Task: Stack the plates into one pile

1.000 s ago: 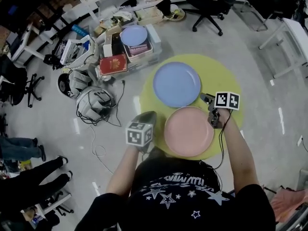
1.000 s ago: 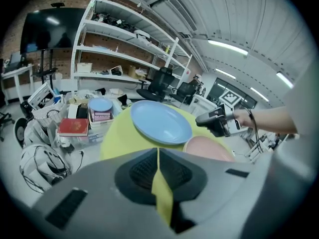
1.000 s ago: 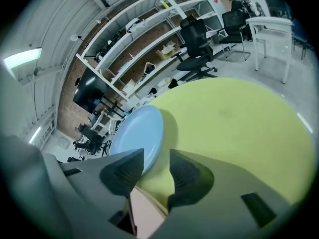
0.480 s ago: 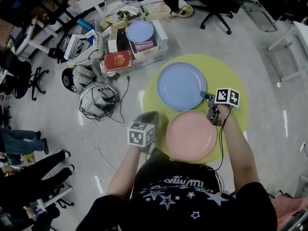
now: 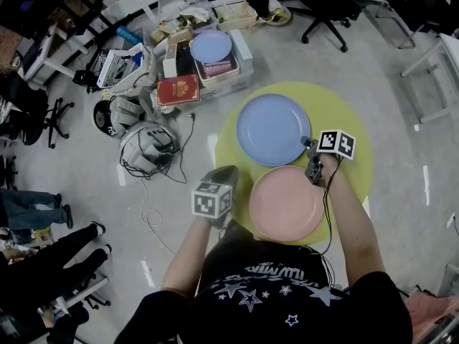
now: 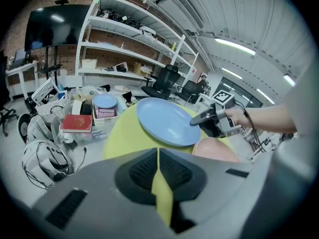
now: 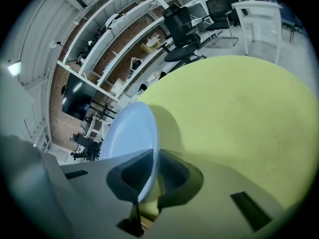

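Observation:
A blue plate and a pink plate lie side by side on a round yellow table. My right gripper is at the blue plate's near right rim. Its jaws have just been closing, and in the right gripper view the blue plate has its rim pinched between the pads of the right gripper. My left gripper hovers at the table's left edge beside the pink plate. In the left gripper view the left gripper has its jaws together with nothing in them, and it faces the blue plate.
On the floor behind the table stand boxes with a small blue plate and a red book. A bag with cables lies to the left. Office chairs stand at the back, and a person's legs show at the lower left.
The right gripper has sunk slightly onto the blue plate's rim and its jaws have closed on it. The left gripper and both plates stay where they were.

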### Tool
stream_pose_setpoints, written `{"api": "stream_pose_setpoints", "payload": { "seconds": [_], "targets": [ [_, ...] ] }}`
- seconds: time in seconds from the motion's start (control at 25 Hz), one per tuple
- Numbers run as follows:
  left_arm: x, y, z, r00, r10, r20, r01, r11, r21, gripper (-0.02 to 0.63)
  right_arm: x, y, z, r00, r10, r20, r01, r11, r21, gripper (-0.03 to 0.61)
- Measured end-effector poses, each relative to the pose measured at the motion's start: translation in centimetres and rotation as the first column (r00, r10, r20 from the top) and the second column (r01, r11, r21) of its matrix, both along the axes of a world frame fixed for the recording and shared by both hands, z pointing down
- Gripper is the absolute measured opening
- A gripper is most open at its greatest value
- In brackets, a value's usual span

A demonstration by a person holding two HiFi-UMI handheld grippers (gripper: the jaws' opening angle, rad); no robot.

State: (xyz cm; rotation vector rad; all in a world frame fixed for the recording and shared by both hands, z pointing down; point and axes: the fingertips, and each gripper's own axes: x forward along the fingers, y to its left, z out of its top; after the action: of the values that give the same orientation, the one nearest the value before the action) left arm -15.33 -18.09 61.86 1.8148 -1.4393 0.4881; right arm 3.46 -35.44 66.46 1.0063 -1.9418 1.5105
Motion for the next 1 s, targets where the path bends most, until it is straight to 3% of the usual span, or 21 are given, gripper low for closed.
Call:
{"api": "stream_pose_setpoints", "payload": {
  "seconds": [0.2,0.64,1.0],
  "targets": [
    [0.1,-0.1,-0.1,1.000,0.003,-0.005,-0.003,1.000,0.009,0.021,0.0,-0.6,-0.6,0.999,0.048,0.005,-0.048,0.998,0.036,0.041],
    [-0.5,-0.1,-0.3,1.000,0.002,-0.011,-0.002,1.000,0.021,0.021,-0.5,-1.0,-2.0,0.998,0.058,0.012,-0.059,0.993,0.101,0.038],
    [-1.0,0.6,-0.8,1.000,0.018,-0.012,-0.018,0.999,0.030,0.021,-0.1,-0.2,-4.4,0.984,0.145,0.106,-0.157,0.981,0.112,0.038]
  ]
}}
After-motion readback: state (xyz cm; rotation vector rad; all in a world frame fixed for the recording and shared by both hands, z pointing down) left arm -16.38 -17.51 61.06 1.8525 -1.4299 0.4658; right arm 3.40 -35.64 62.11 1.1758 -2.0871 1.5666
